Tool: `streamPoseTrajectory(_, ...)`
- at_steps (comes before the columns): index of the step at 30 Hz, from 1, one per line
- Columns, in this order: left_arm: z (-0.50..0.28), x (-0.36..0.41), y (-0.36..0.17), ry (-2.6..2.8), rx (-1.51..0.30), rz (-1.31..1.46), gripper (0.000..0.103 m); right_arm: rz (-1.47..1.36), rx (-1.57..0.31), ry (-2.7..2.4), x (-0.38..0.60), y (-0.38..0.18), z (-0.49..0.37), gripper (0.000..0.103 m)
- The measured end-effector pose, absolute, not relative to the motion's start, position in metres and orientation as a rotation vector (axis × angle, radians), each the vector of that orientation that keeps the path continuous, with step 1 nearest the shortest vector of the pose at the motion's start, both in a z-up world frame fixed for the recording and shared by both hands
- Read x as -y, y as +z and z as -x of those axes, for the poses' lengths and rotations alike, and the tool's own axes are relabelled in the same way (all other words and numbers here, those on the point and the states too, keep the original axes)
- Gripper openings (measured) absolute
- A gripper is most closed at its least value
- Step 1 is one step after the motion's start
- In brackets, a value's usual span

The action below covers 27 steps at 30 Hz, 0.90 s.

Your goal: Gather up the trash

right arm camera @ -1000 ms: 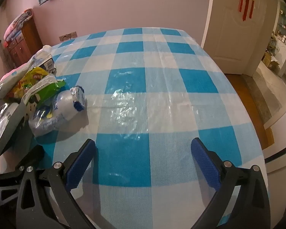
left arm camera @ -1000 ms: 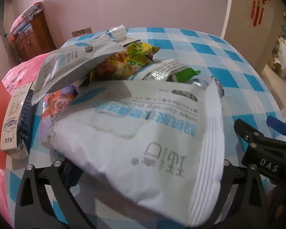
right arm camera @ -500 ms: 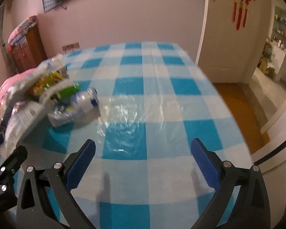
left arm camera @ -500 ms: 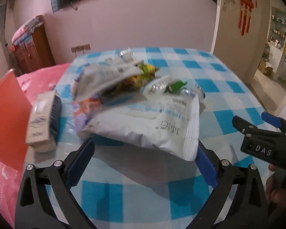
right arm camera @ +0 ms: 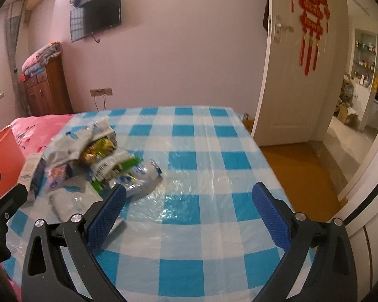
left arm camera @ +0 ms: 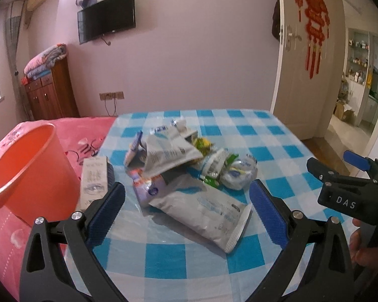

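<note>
Pulled back from the white pouch (left arm camera: 209, 210) — left gripper (left arm camera: 187, 209) and right gripper (right arm camera: 189, 210) both wide, empty. Orange bucket (left arm camera: 25, 176) probably empty; trash pile (left arm camera: 189, 166) waiting.

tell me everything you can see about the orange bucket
The orange bucket looks like smooth plastic, round and tapering downward, with a rolled rim. It stands upright, a little tilted, on the pink bedding left of the checked table. What shows of its inside is bare. A white carton stands just beside it; contact is unclear. Neither claw touches it.
</note>
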<state>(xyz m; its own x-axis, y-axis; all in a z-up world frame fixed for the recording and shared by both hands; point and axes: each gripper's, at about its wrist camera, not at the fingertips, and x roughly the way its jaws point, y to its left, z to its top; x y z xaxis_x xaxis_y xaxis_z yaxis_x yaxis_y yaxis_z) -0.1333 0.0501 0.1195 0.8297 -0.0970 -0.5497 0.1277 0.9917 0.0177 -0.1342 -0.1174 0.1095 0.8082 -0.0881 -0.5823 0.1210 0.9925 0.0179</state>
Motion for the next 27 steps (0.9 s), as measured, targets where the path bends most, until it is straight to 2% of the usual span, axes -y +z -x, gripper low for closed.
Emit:
streamPoseTrajectory(11,0.155,-0.078,0.145,-0.104,-0.508,-0.011,0.099,-0.031,-0.495,-0.078,0.097,0.15,0.166,0.099)
streamPoseTrajectory(27,0.171,-0.082,0.157,-0.109,-0.465,-0.006,0.099,-0.019,-0.427,-0.097,0.094,0.162,0.184,0.099)
